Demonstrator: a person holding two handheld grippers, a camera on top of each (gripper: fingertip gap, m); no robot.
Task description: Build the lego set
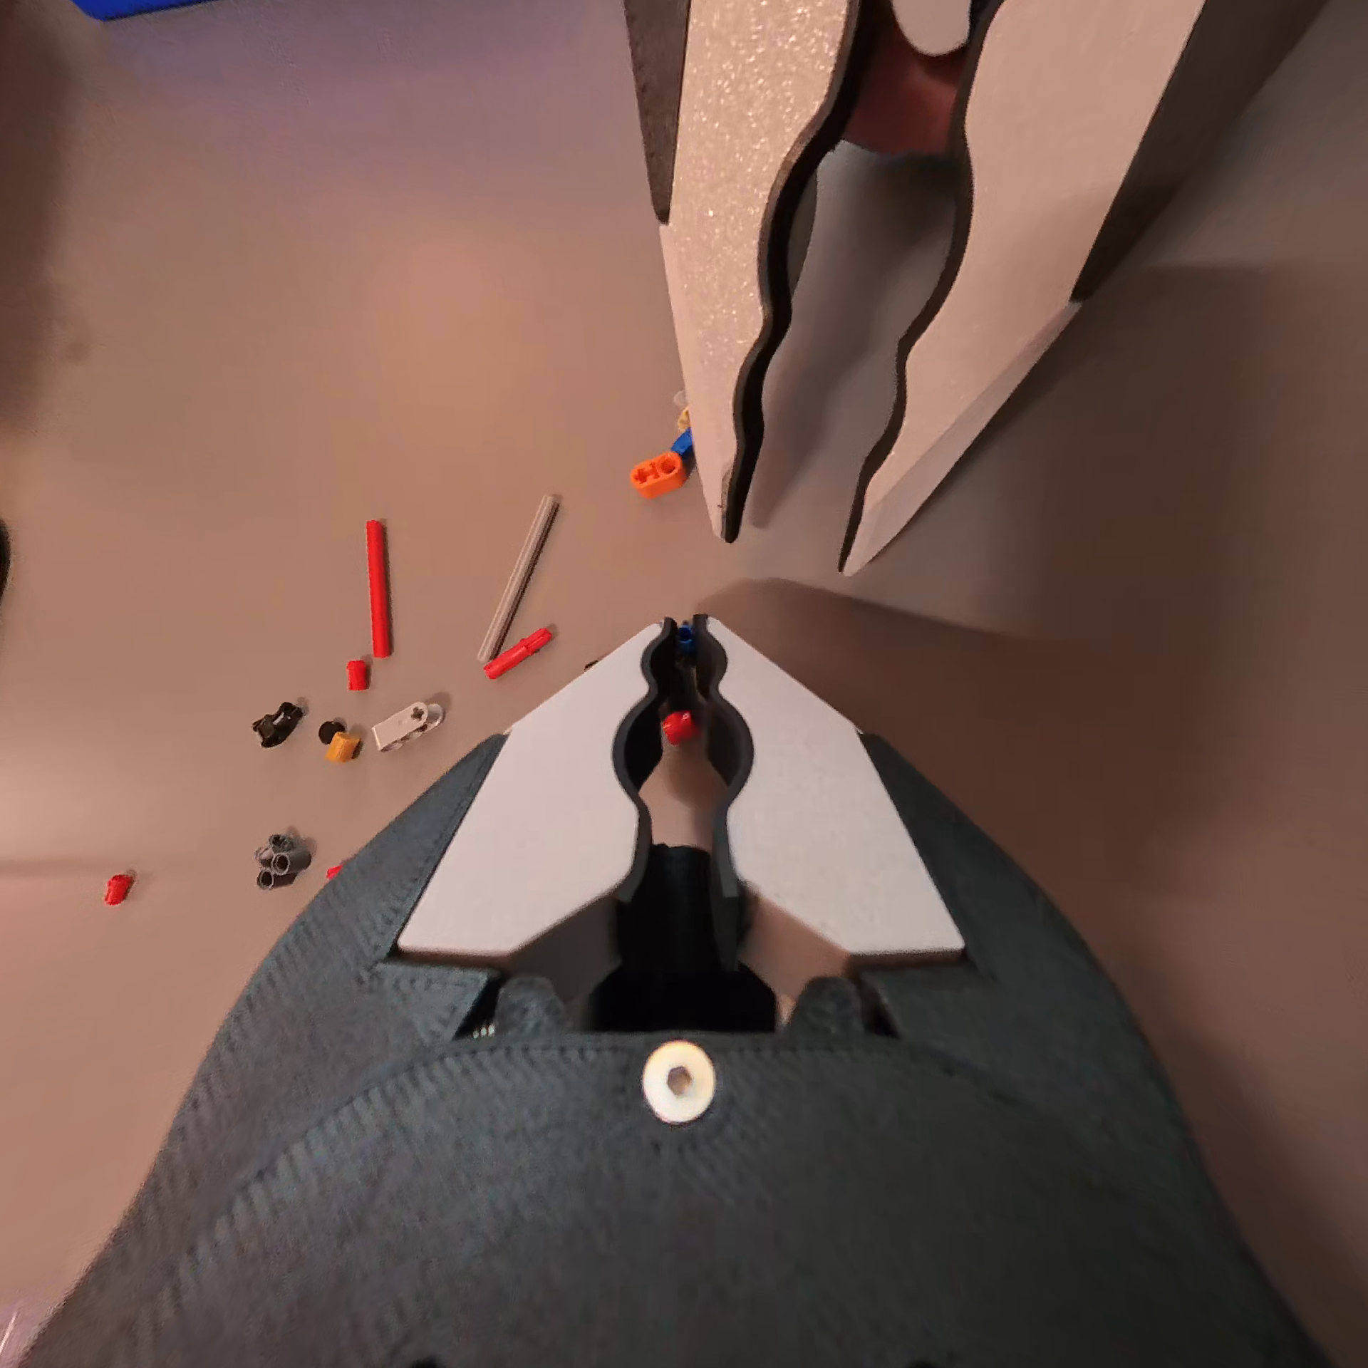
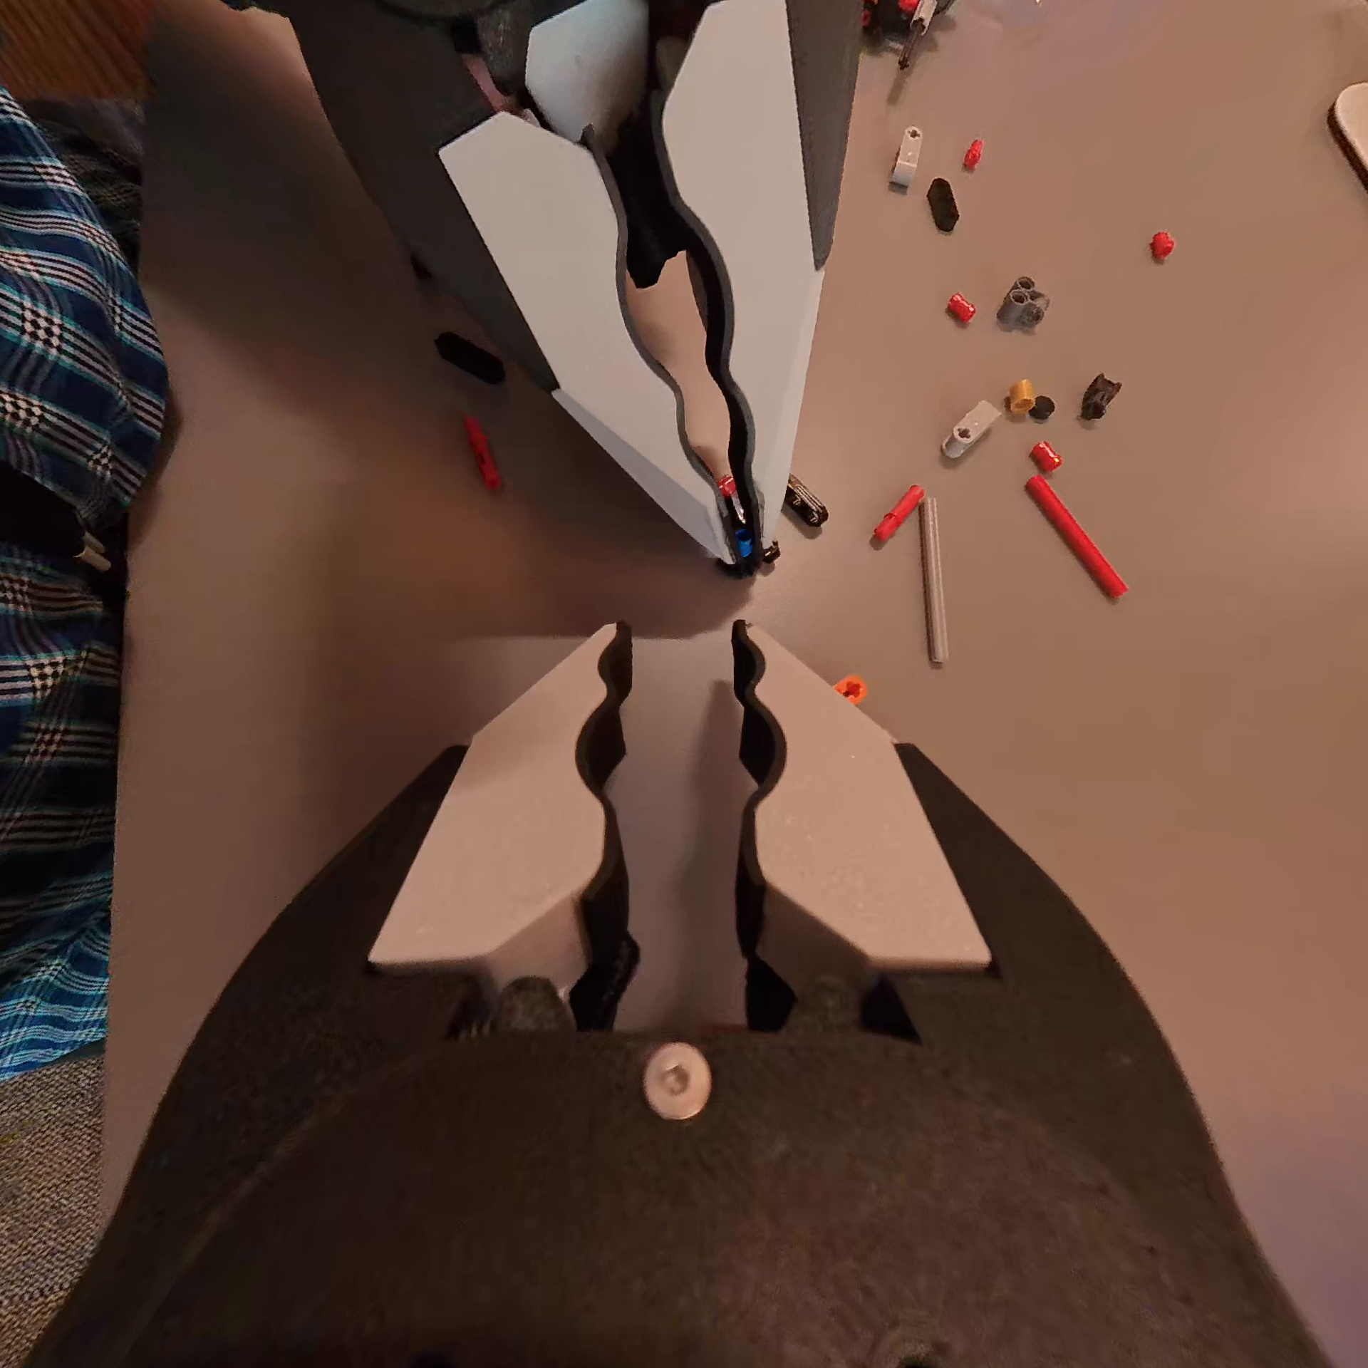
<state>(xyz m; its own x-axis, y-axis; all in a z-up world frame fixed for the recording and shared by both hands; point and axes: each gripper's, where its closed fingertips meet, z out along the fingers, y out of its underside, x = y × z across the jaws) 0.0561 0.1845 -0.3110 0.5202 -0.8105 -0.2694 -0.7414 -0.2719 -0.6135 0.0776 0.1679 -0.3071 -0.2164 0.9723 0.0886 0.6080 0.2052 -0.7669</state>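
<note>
My left gripper [image 1: 685,625] is shut on a small lego assembly: a blue pin [image 1: 686,638] shows at the fingertips and a red piece [image 1: 677,727] further back between the jaws. In the right wrist view the left gripper [image 2: 742,559] points down at the table with the same blue pin [image 2: 742,544]. My right gripper [image 2: 681,629] is open and empty, tips facing the left gripper's tips with a short gap between them; it shows in the left wrist view [image 1: 788,551] too. Loose pieces lie beside them: a long red axle [image 1: 377,588], a grey axle [image 1: 518,577], a red pin [image 1: 518,653], an orange connector [image 1: 656,474].
More small parts lie on the brown table [image 1: 296,333]: a light grey connector [image 2: 970,429], a yellow bush [image 2: 1021,396], a dark grey connector [image 2: 1023,303], red bushes, black pieces [image 2: 470,359]. A plaid cloth [image 2: 74,370] is at the left table edge. A white object [image 2: 1351,133] is far right. Less than 4 cm separates the two grippers' tips. From the left gripper's tips to the grey axle [image 1: 518,577] is close to 6 centimeters. It turns up in the right wrist view [image 2: 933,576] as well.
</note>
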